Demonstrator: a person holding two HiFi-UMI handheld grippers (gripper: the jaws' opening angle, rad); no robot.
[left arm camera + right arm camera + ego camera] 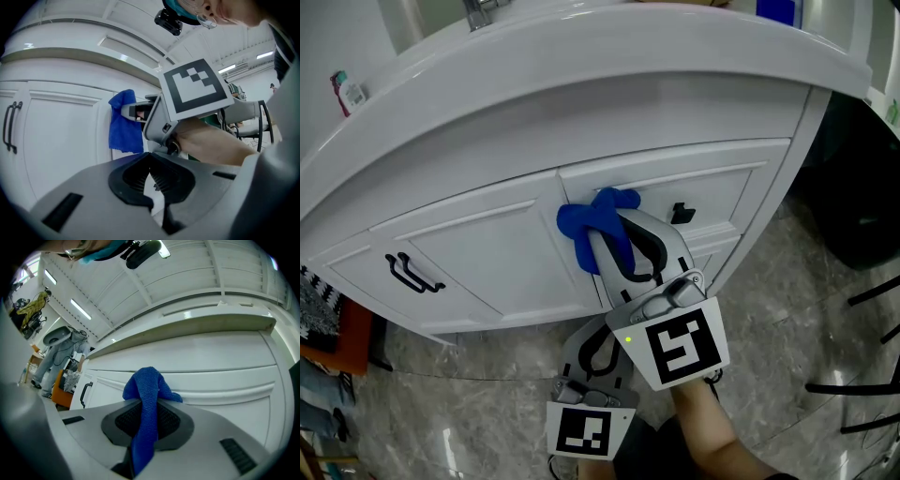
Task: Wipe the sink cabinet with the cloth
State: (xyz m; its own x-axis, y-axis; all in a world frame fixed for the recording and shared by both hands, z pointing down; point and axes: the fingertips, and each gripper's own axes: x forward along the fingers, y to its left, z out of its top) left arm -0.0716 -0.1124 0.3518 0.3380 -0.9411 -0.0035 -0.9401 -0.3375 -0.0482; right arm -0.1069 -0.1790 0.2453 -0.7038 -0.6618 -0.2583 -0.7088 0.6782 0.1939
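The white cabinet [487,253] is faced by both claws. The right claw [146,423] is clamped on the blue cloth [598,217], which is held against the cabinet front. The left claw [154,180] is kept lower, closed on nothing.

Blue cloth [598,225] bunched, pressed against white sink cabinet [487,253].

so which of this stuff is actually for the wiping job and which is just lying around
For the job: blue cloth, right gripper clamped on it, sink cabinet.
Just about: idle left gripper, jaws together; small tube at upper left; black chair legs.
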